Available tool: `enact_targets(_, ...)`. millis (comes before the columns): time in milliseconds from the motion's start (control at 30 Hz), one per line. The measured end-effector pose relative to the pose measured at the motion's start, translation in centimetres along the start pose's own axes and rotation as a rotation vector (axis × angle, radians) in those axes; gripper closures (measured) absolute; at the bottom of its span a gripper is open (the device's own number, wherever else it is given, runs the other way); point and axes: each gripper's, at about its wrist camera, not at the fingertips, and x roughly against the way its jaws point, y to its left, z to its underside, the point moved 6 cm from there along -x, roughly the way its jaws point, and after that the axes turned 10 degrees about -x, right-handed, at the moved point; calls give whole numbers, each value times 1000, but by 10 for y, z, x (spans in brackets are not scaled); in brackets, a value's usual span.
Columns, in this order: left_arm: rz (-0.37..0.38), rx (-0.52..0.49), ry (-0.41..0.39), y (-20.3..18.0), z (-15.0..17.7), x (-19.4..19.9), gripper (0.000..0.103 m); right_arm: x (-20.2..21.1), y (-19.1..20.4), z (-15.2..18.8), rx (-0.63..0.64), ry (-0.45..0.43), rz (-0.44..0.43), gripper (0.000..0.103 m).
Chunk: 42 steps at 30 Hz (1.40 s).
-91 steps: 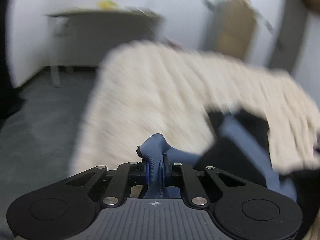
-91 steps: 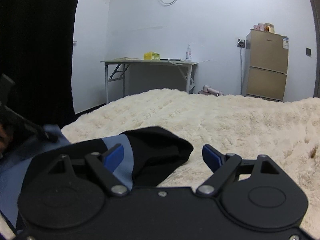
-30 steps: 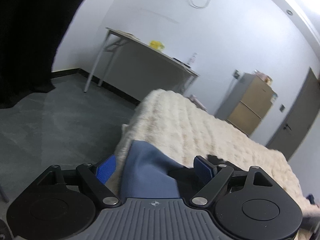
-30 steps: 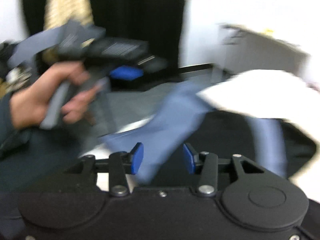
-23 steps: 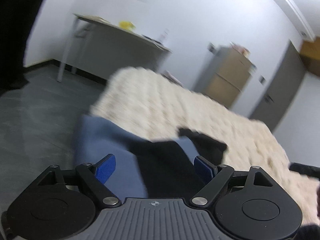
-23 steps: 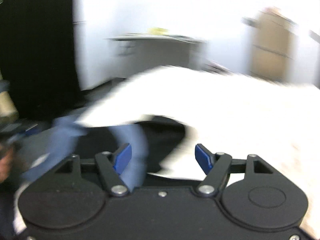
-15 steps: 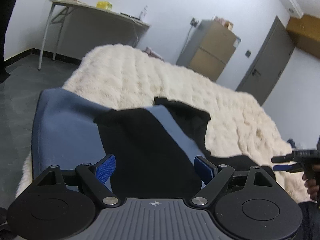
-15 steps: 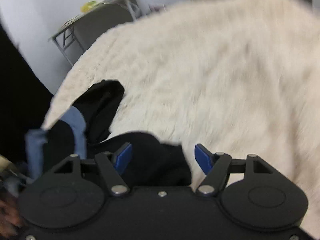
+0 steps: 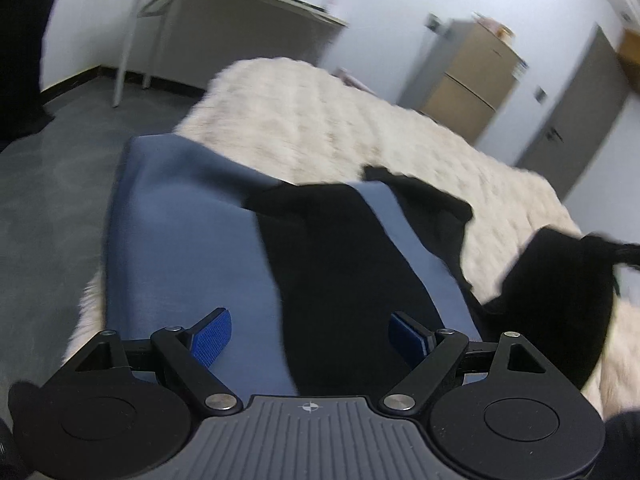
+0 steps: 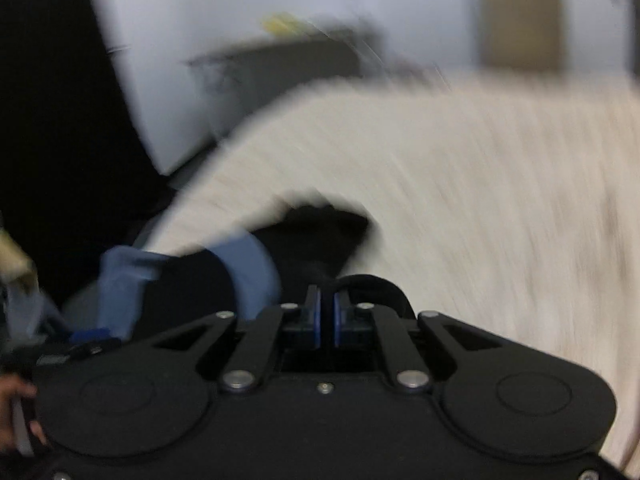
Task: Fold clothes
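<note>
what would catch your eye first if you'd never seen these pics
The blue and black garment stands out first, spread on the near corner of the shaggy cream blanket, with the left gripper open over it. The right gripper is shut on a black fold of the garment. In the back, a tan fridge stands against the wall.

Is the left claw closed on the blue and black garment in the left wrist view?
No: the left claw stands wide open, its blue pads apart over the garment.
</note>
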Motion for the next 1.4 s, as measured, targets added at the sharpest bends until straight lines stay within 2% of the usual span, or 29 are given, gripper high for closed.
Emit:
enact_targets(33, -8, 21, -5, 6, -2, 2, 21, -1, 31, 3, 90, 1, -39, 97)
enact_targets(100, -23, 64, -14, 18, -5, 5, 21, -15, 82, 25, 215, 68, -123, 96)
enact_targets(133, -30, 79, -17, 23, -6, 6, 21, -22, 98, 40, 246, 108, -156, 94)
enact_targets(200, -52, 95, -19, 32, -6, 10, 21, -42, 127, 80, 321, 244, -219, 91)
enact_targets(233, -66, 94, -19, 35, -6, 12, 21, -52, 140, 110, 365, 345, -246, 91)
enact_targets(300, -80, 84, -7, 38, -5, 15, 21, -53, 146, 122, 401, 385, -255, 90)
enact_targets(333, -80, 79, -3, 38, -4, 15, 21, -47, 140, 116, 389, 359, -249, 84)
enact_targets(367, -77, 75, 1, 37, -4, 15, 21, -40, 134, 109, 377, 332, -243, 70)
enact_targets(400, -70, 71, 3, 36, -5, 15, 21, -33, 128, 102, 365, 304, -237, 63)
enact_targets(433, -64, 68, 5, 35, -5, 15, 21, -23, 110, 82, 299, 264, -227, 53)
enact_targets(467, -61, 65, 7, 34, -6, 13, 21, -17, 93, 68, 247, 239, -211, 47)
enact_targets(567, -52, 48, 14, 28, -7, 8, 21, -13, 38, 35, 102, 195, -119, 45)
enact_targets(633, -50, 30, 20, 23, -7, 5, 21, -22, 6, 24, 22, 214, -34, 44)
enact_targets(700, -52, 10, 32, 20, -4, 3, 21, -34, -26, 17, -49, 258, 48, 44)
enact_targets(833, -52, -15, 61, 17, 2, 1, 21, -58, -39, 38, -45, 418, 36, 44)
enact_targets(900, -48, -24, 68, 15, 4, -1, 21, -72, -37, 54, 6, 488, 53, 47)
enact_targets(933, -45, -29, 71, 14, 4, -2, 21, -80, -36, 61, 37, 516, 74, 57)
enact_targets(967, -39, -38, 78, 12, 6, -3, 21, -88, -35, 68, 69, 544, 95, 90)
enact_targets(1000, -32, -56, 88, 10, 8, -5, 22, -95, -34, 75, 101, 571, 116, 102)
enact_targets(1200, -102, -197, 129, -2, 17, -11, 23, -18, -30, 28, 333, 249, 304, 103)
enact_targets(1300, -124, -225, 138, -4, 17, -15, 23, 24, -25, 4, 446, 84, 395, 103)
enact_targets(1367, -126, -226, 137, -4, 17, -16, 23, 54, -47, -17, 480, 10, 506, 103)
enact_targets(1400, -127, -226, 135, -4, 17, -15, 23, 58, -54, -20, 492, 3, 536, 103)
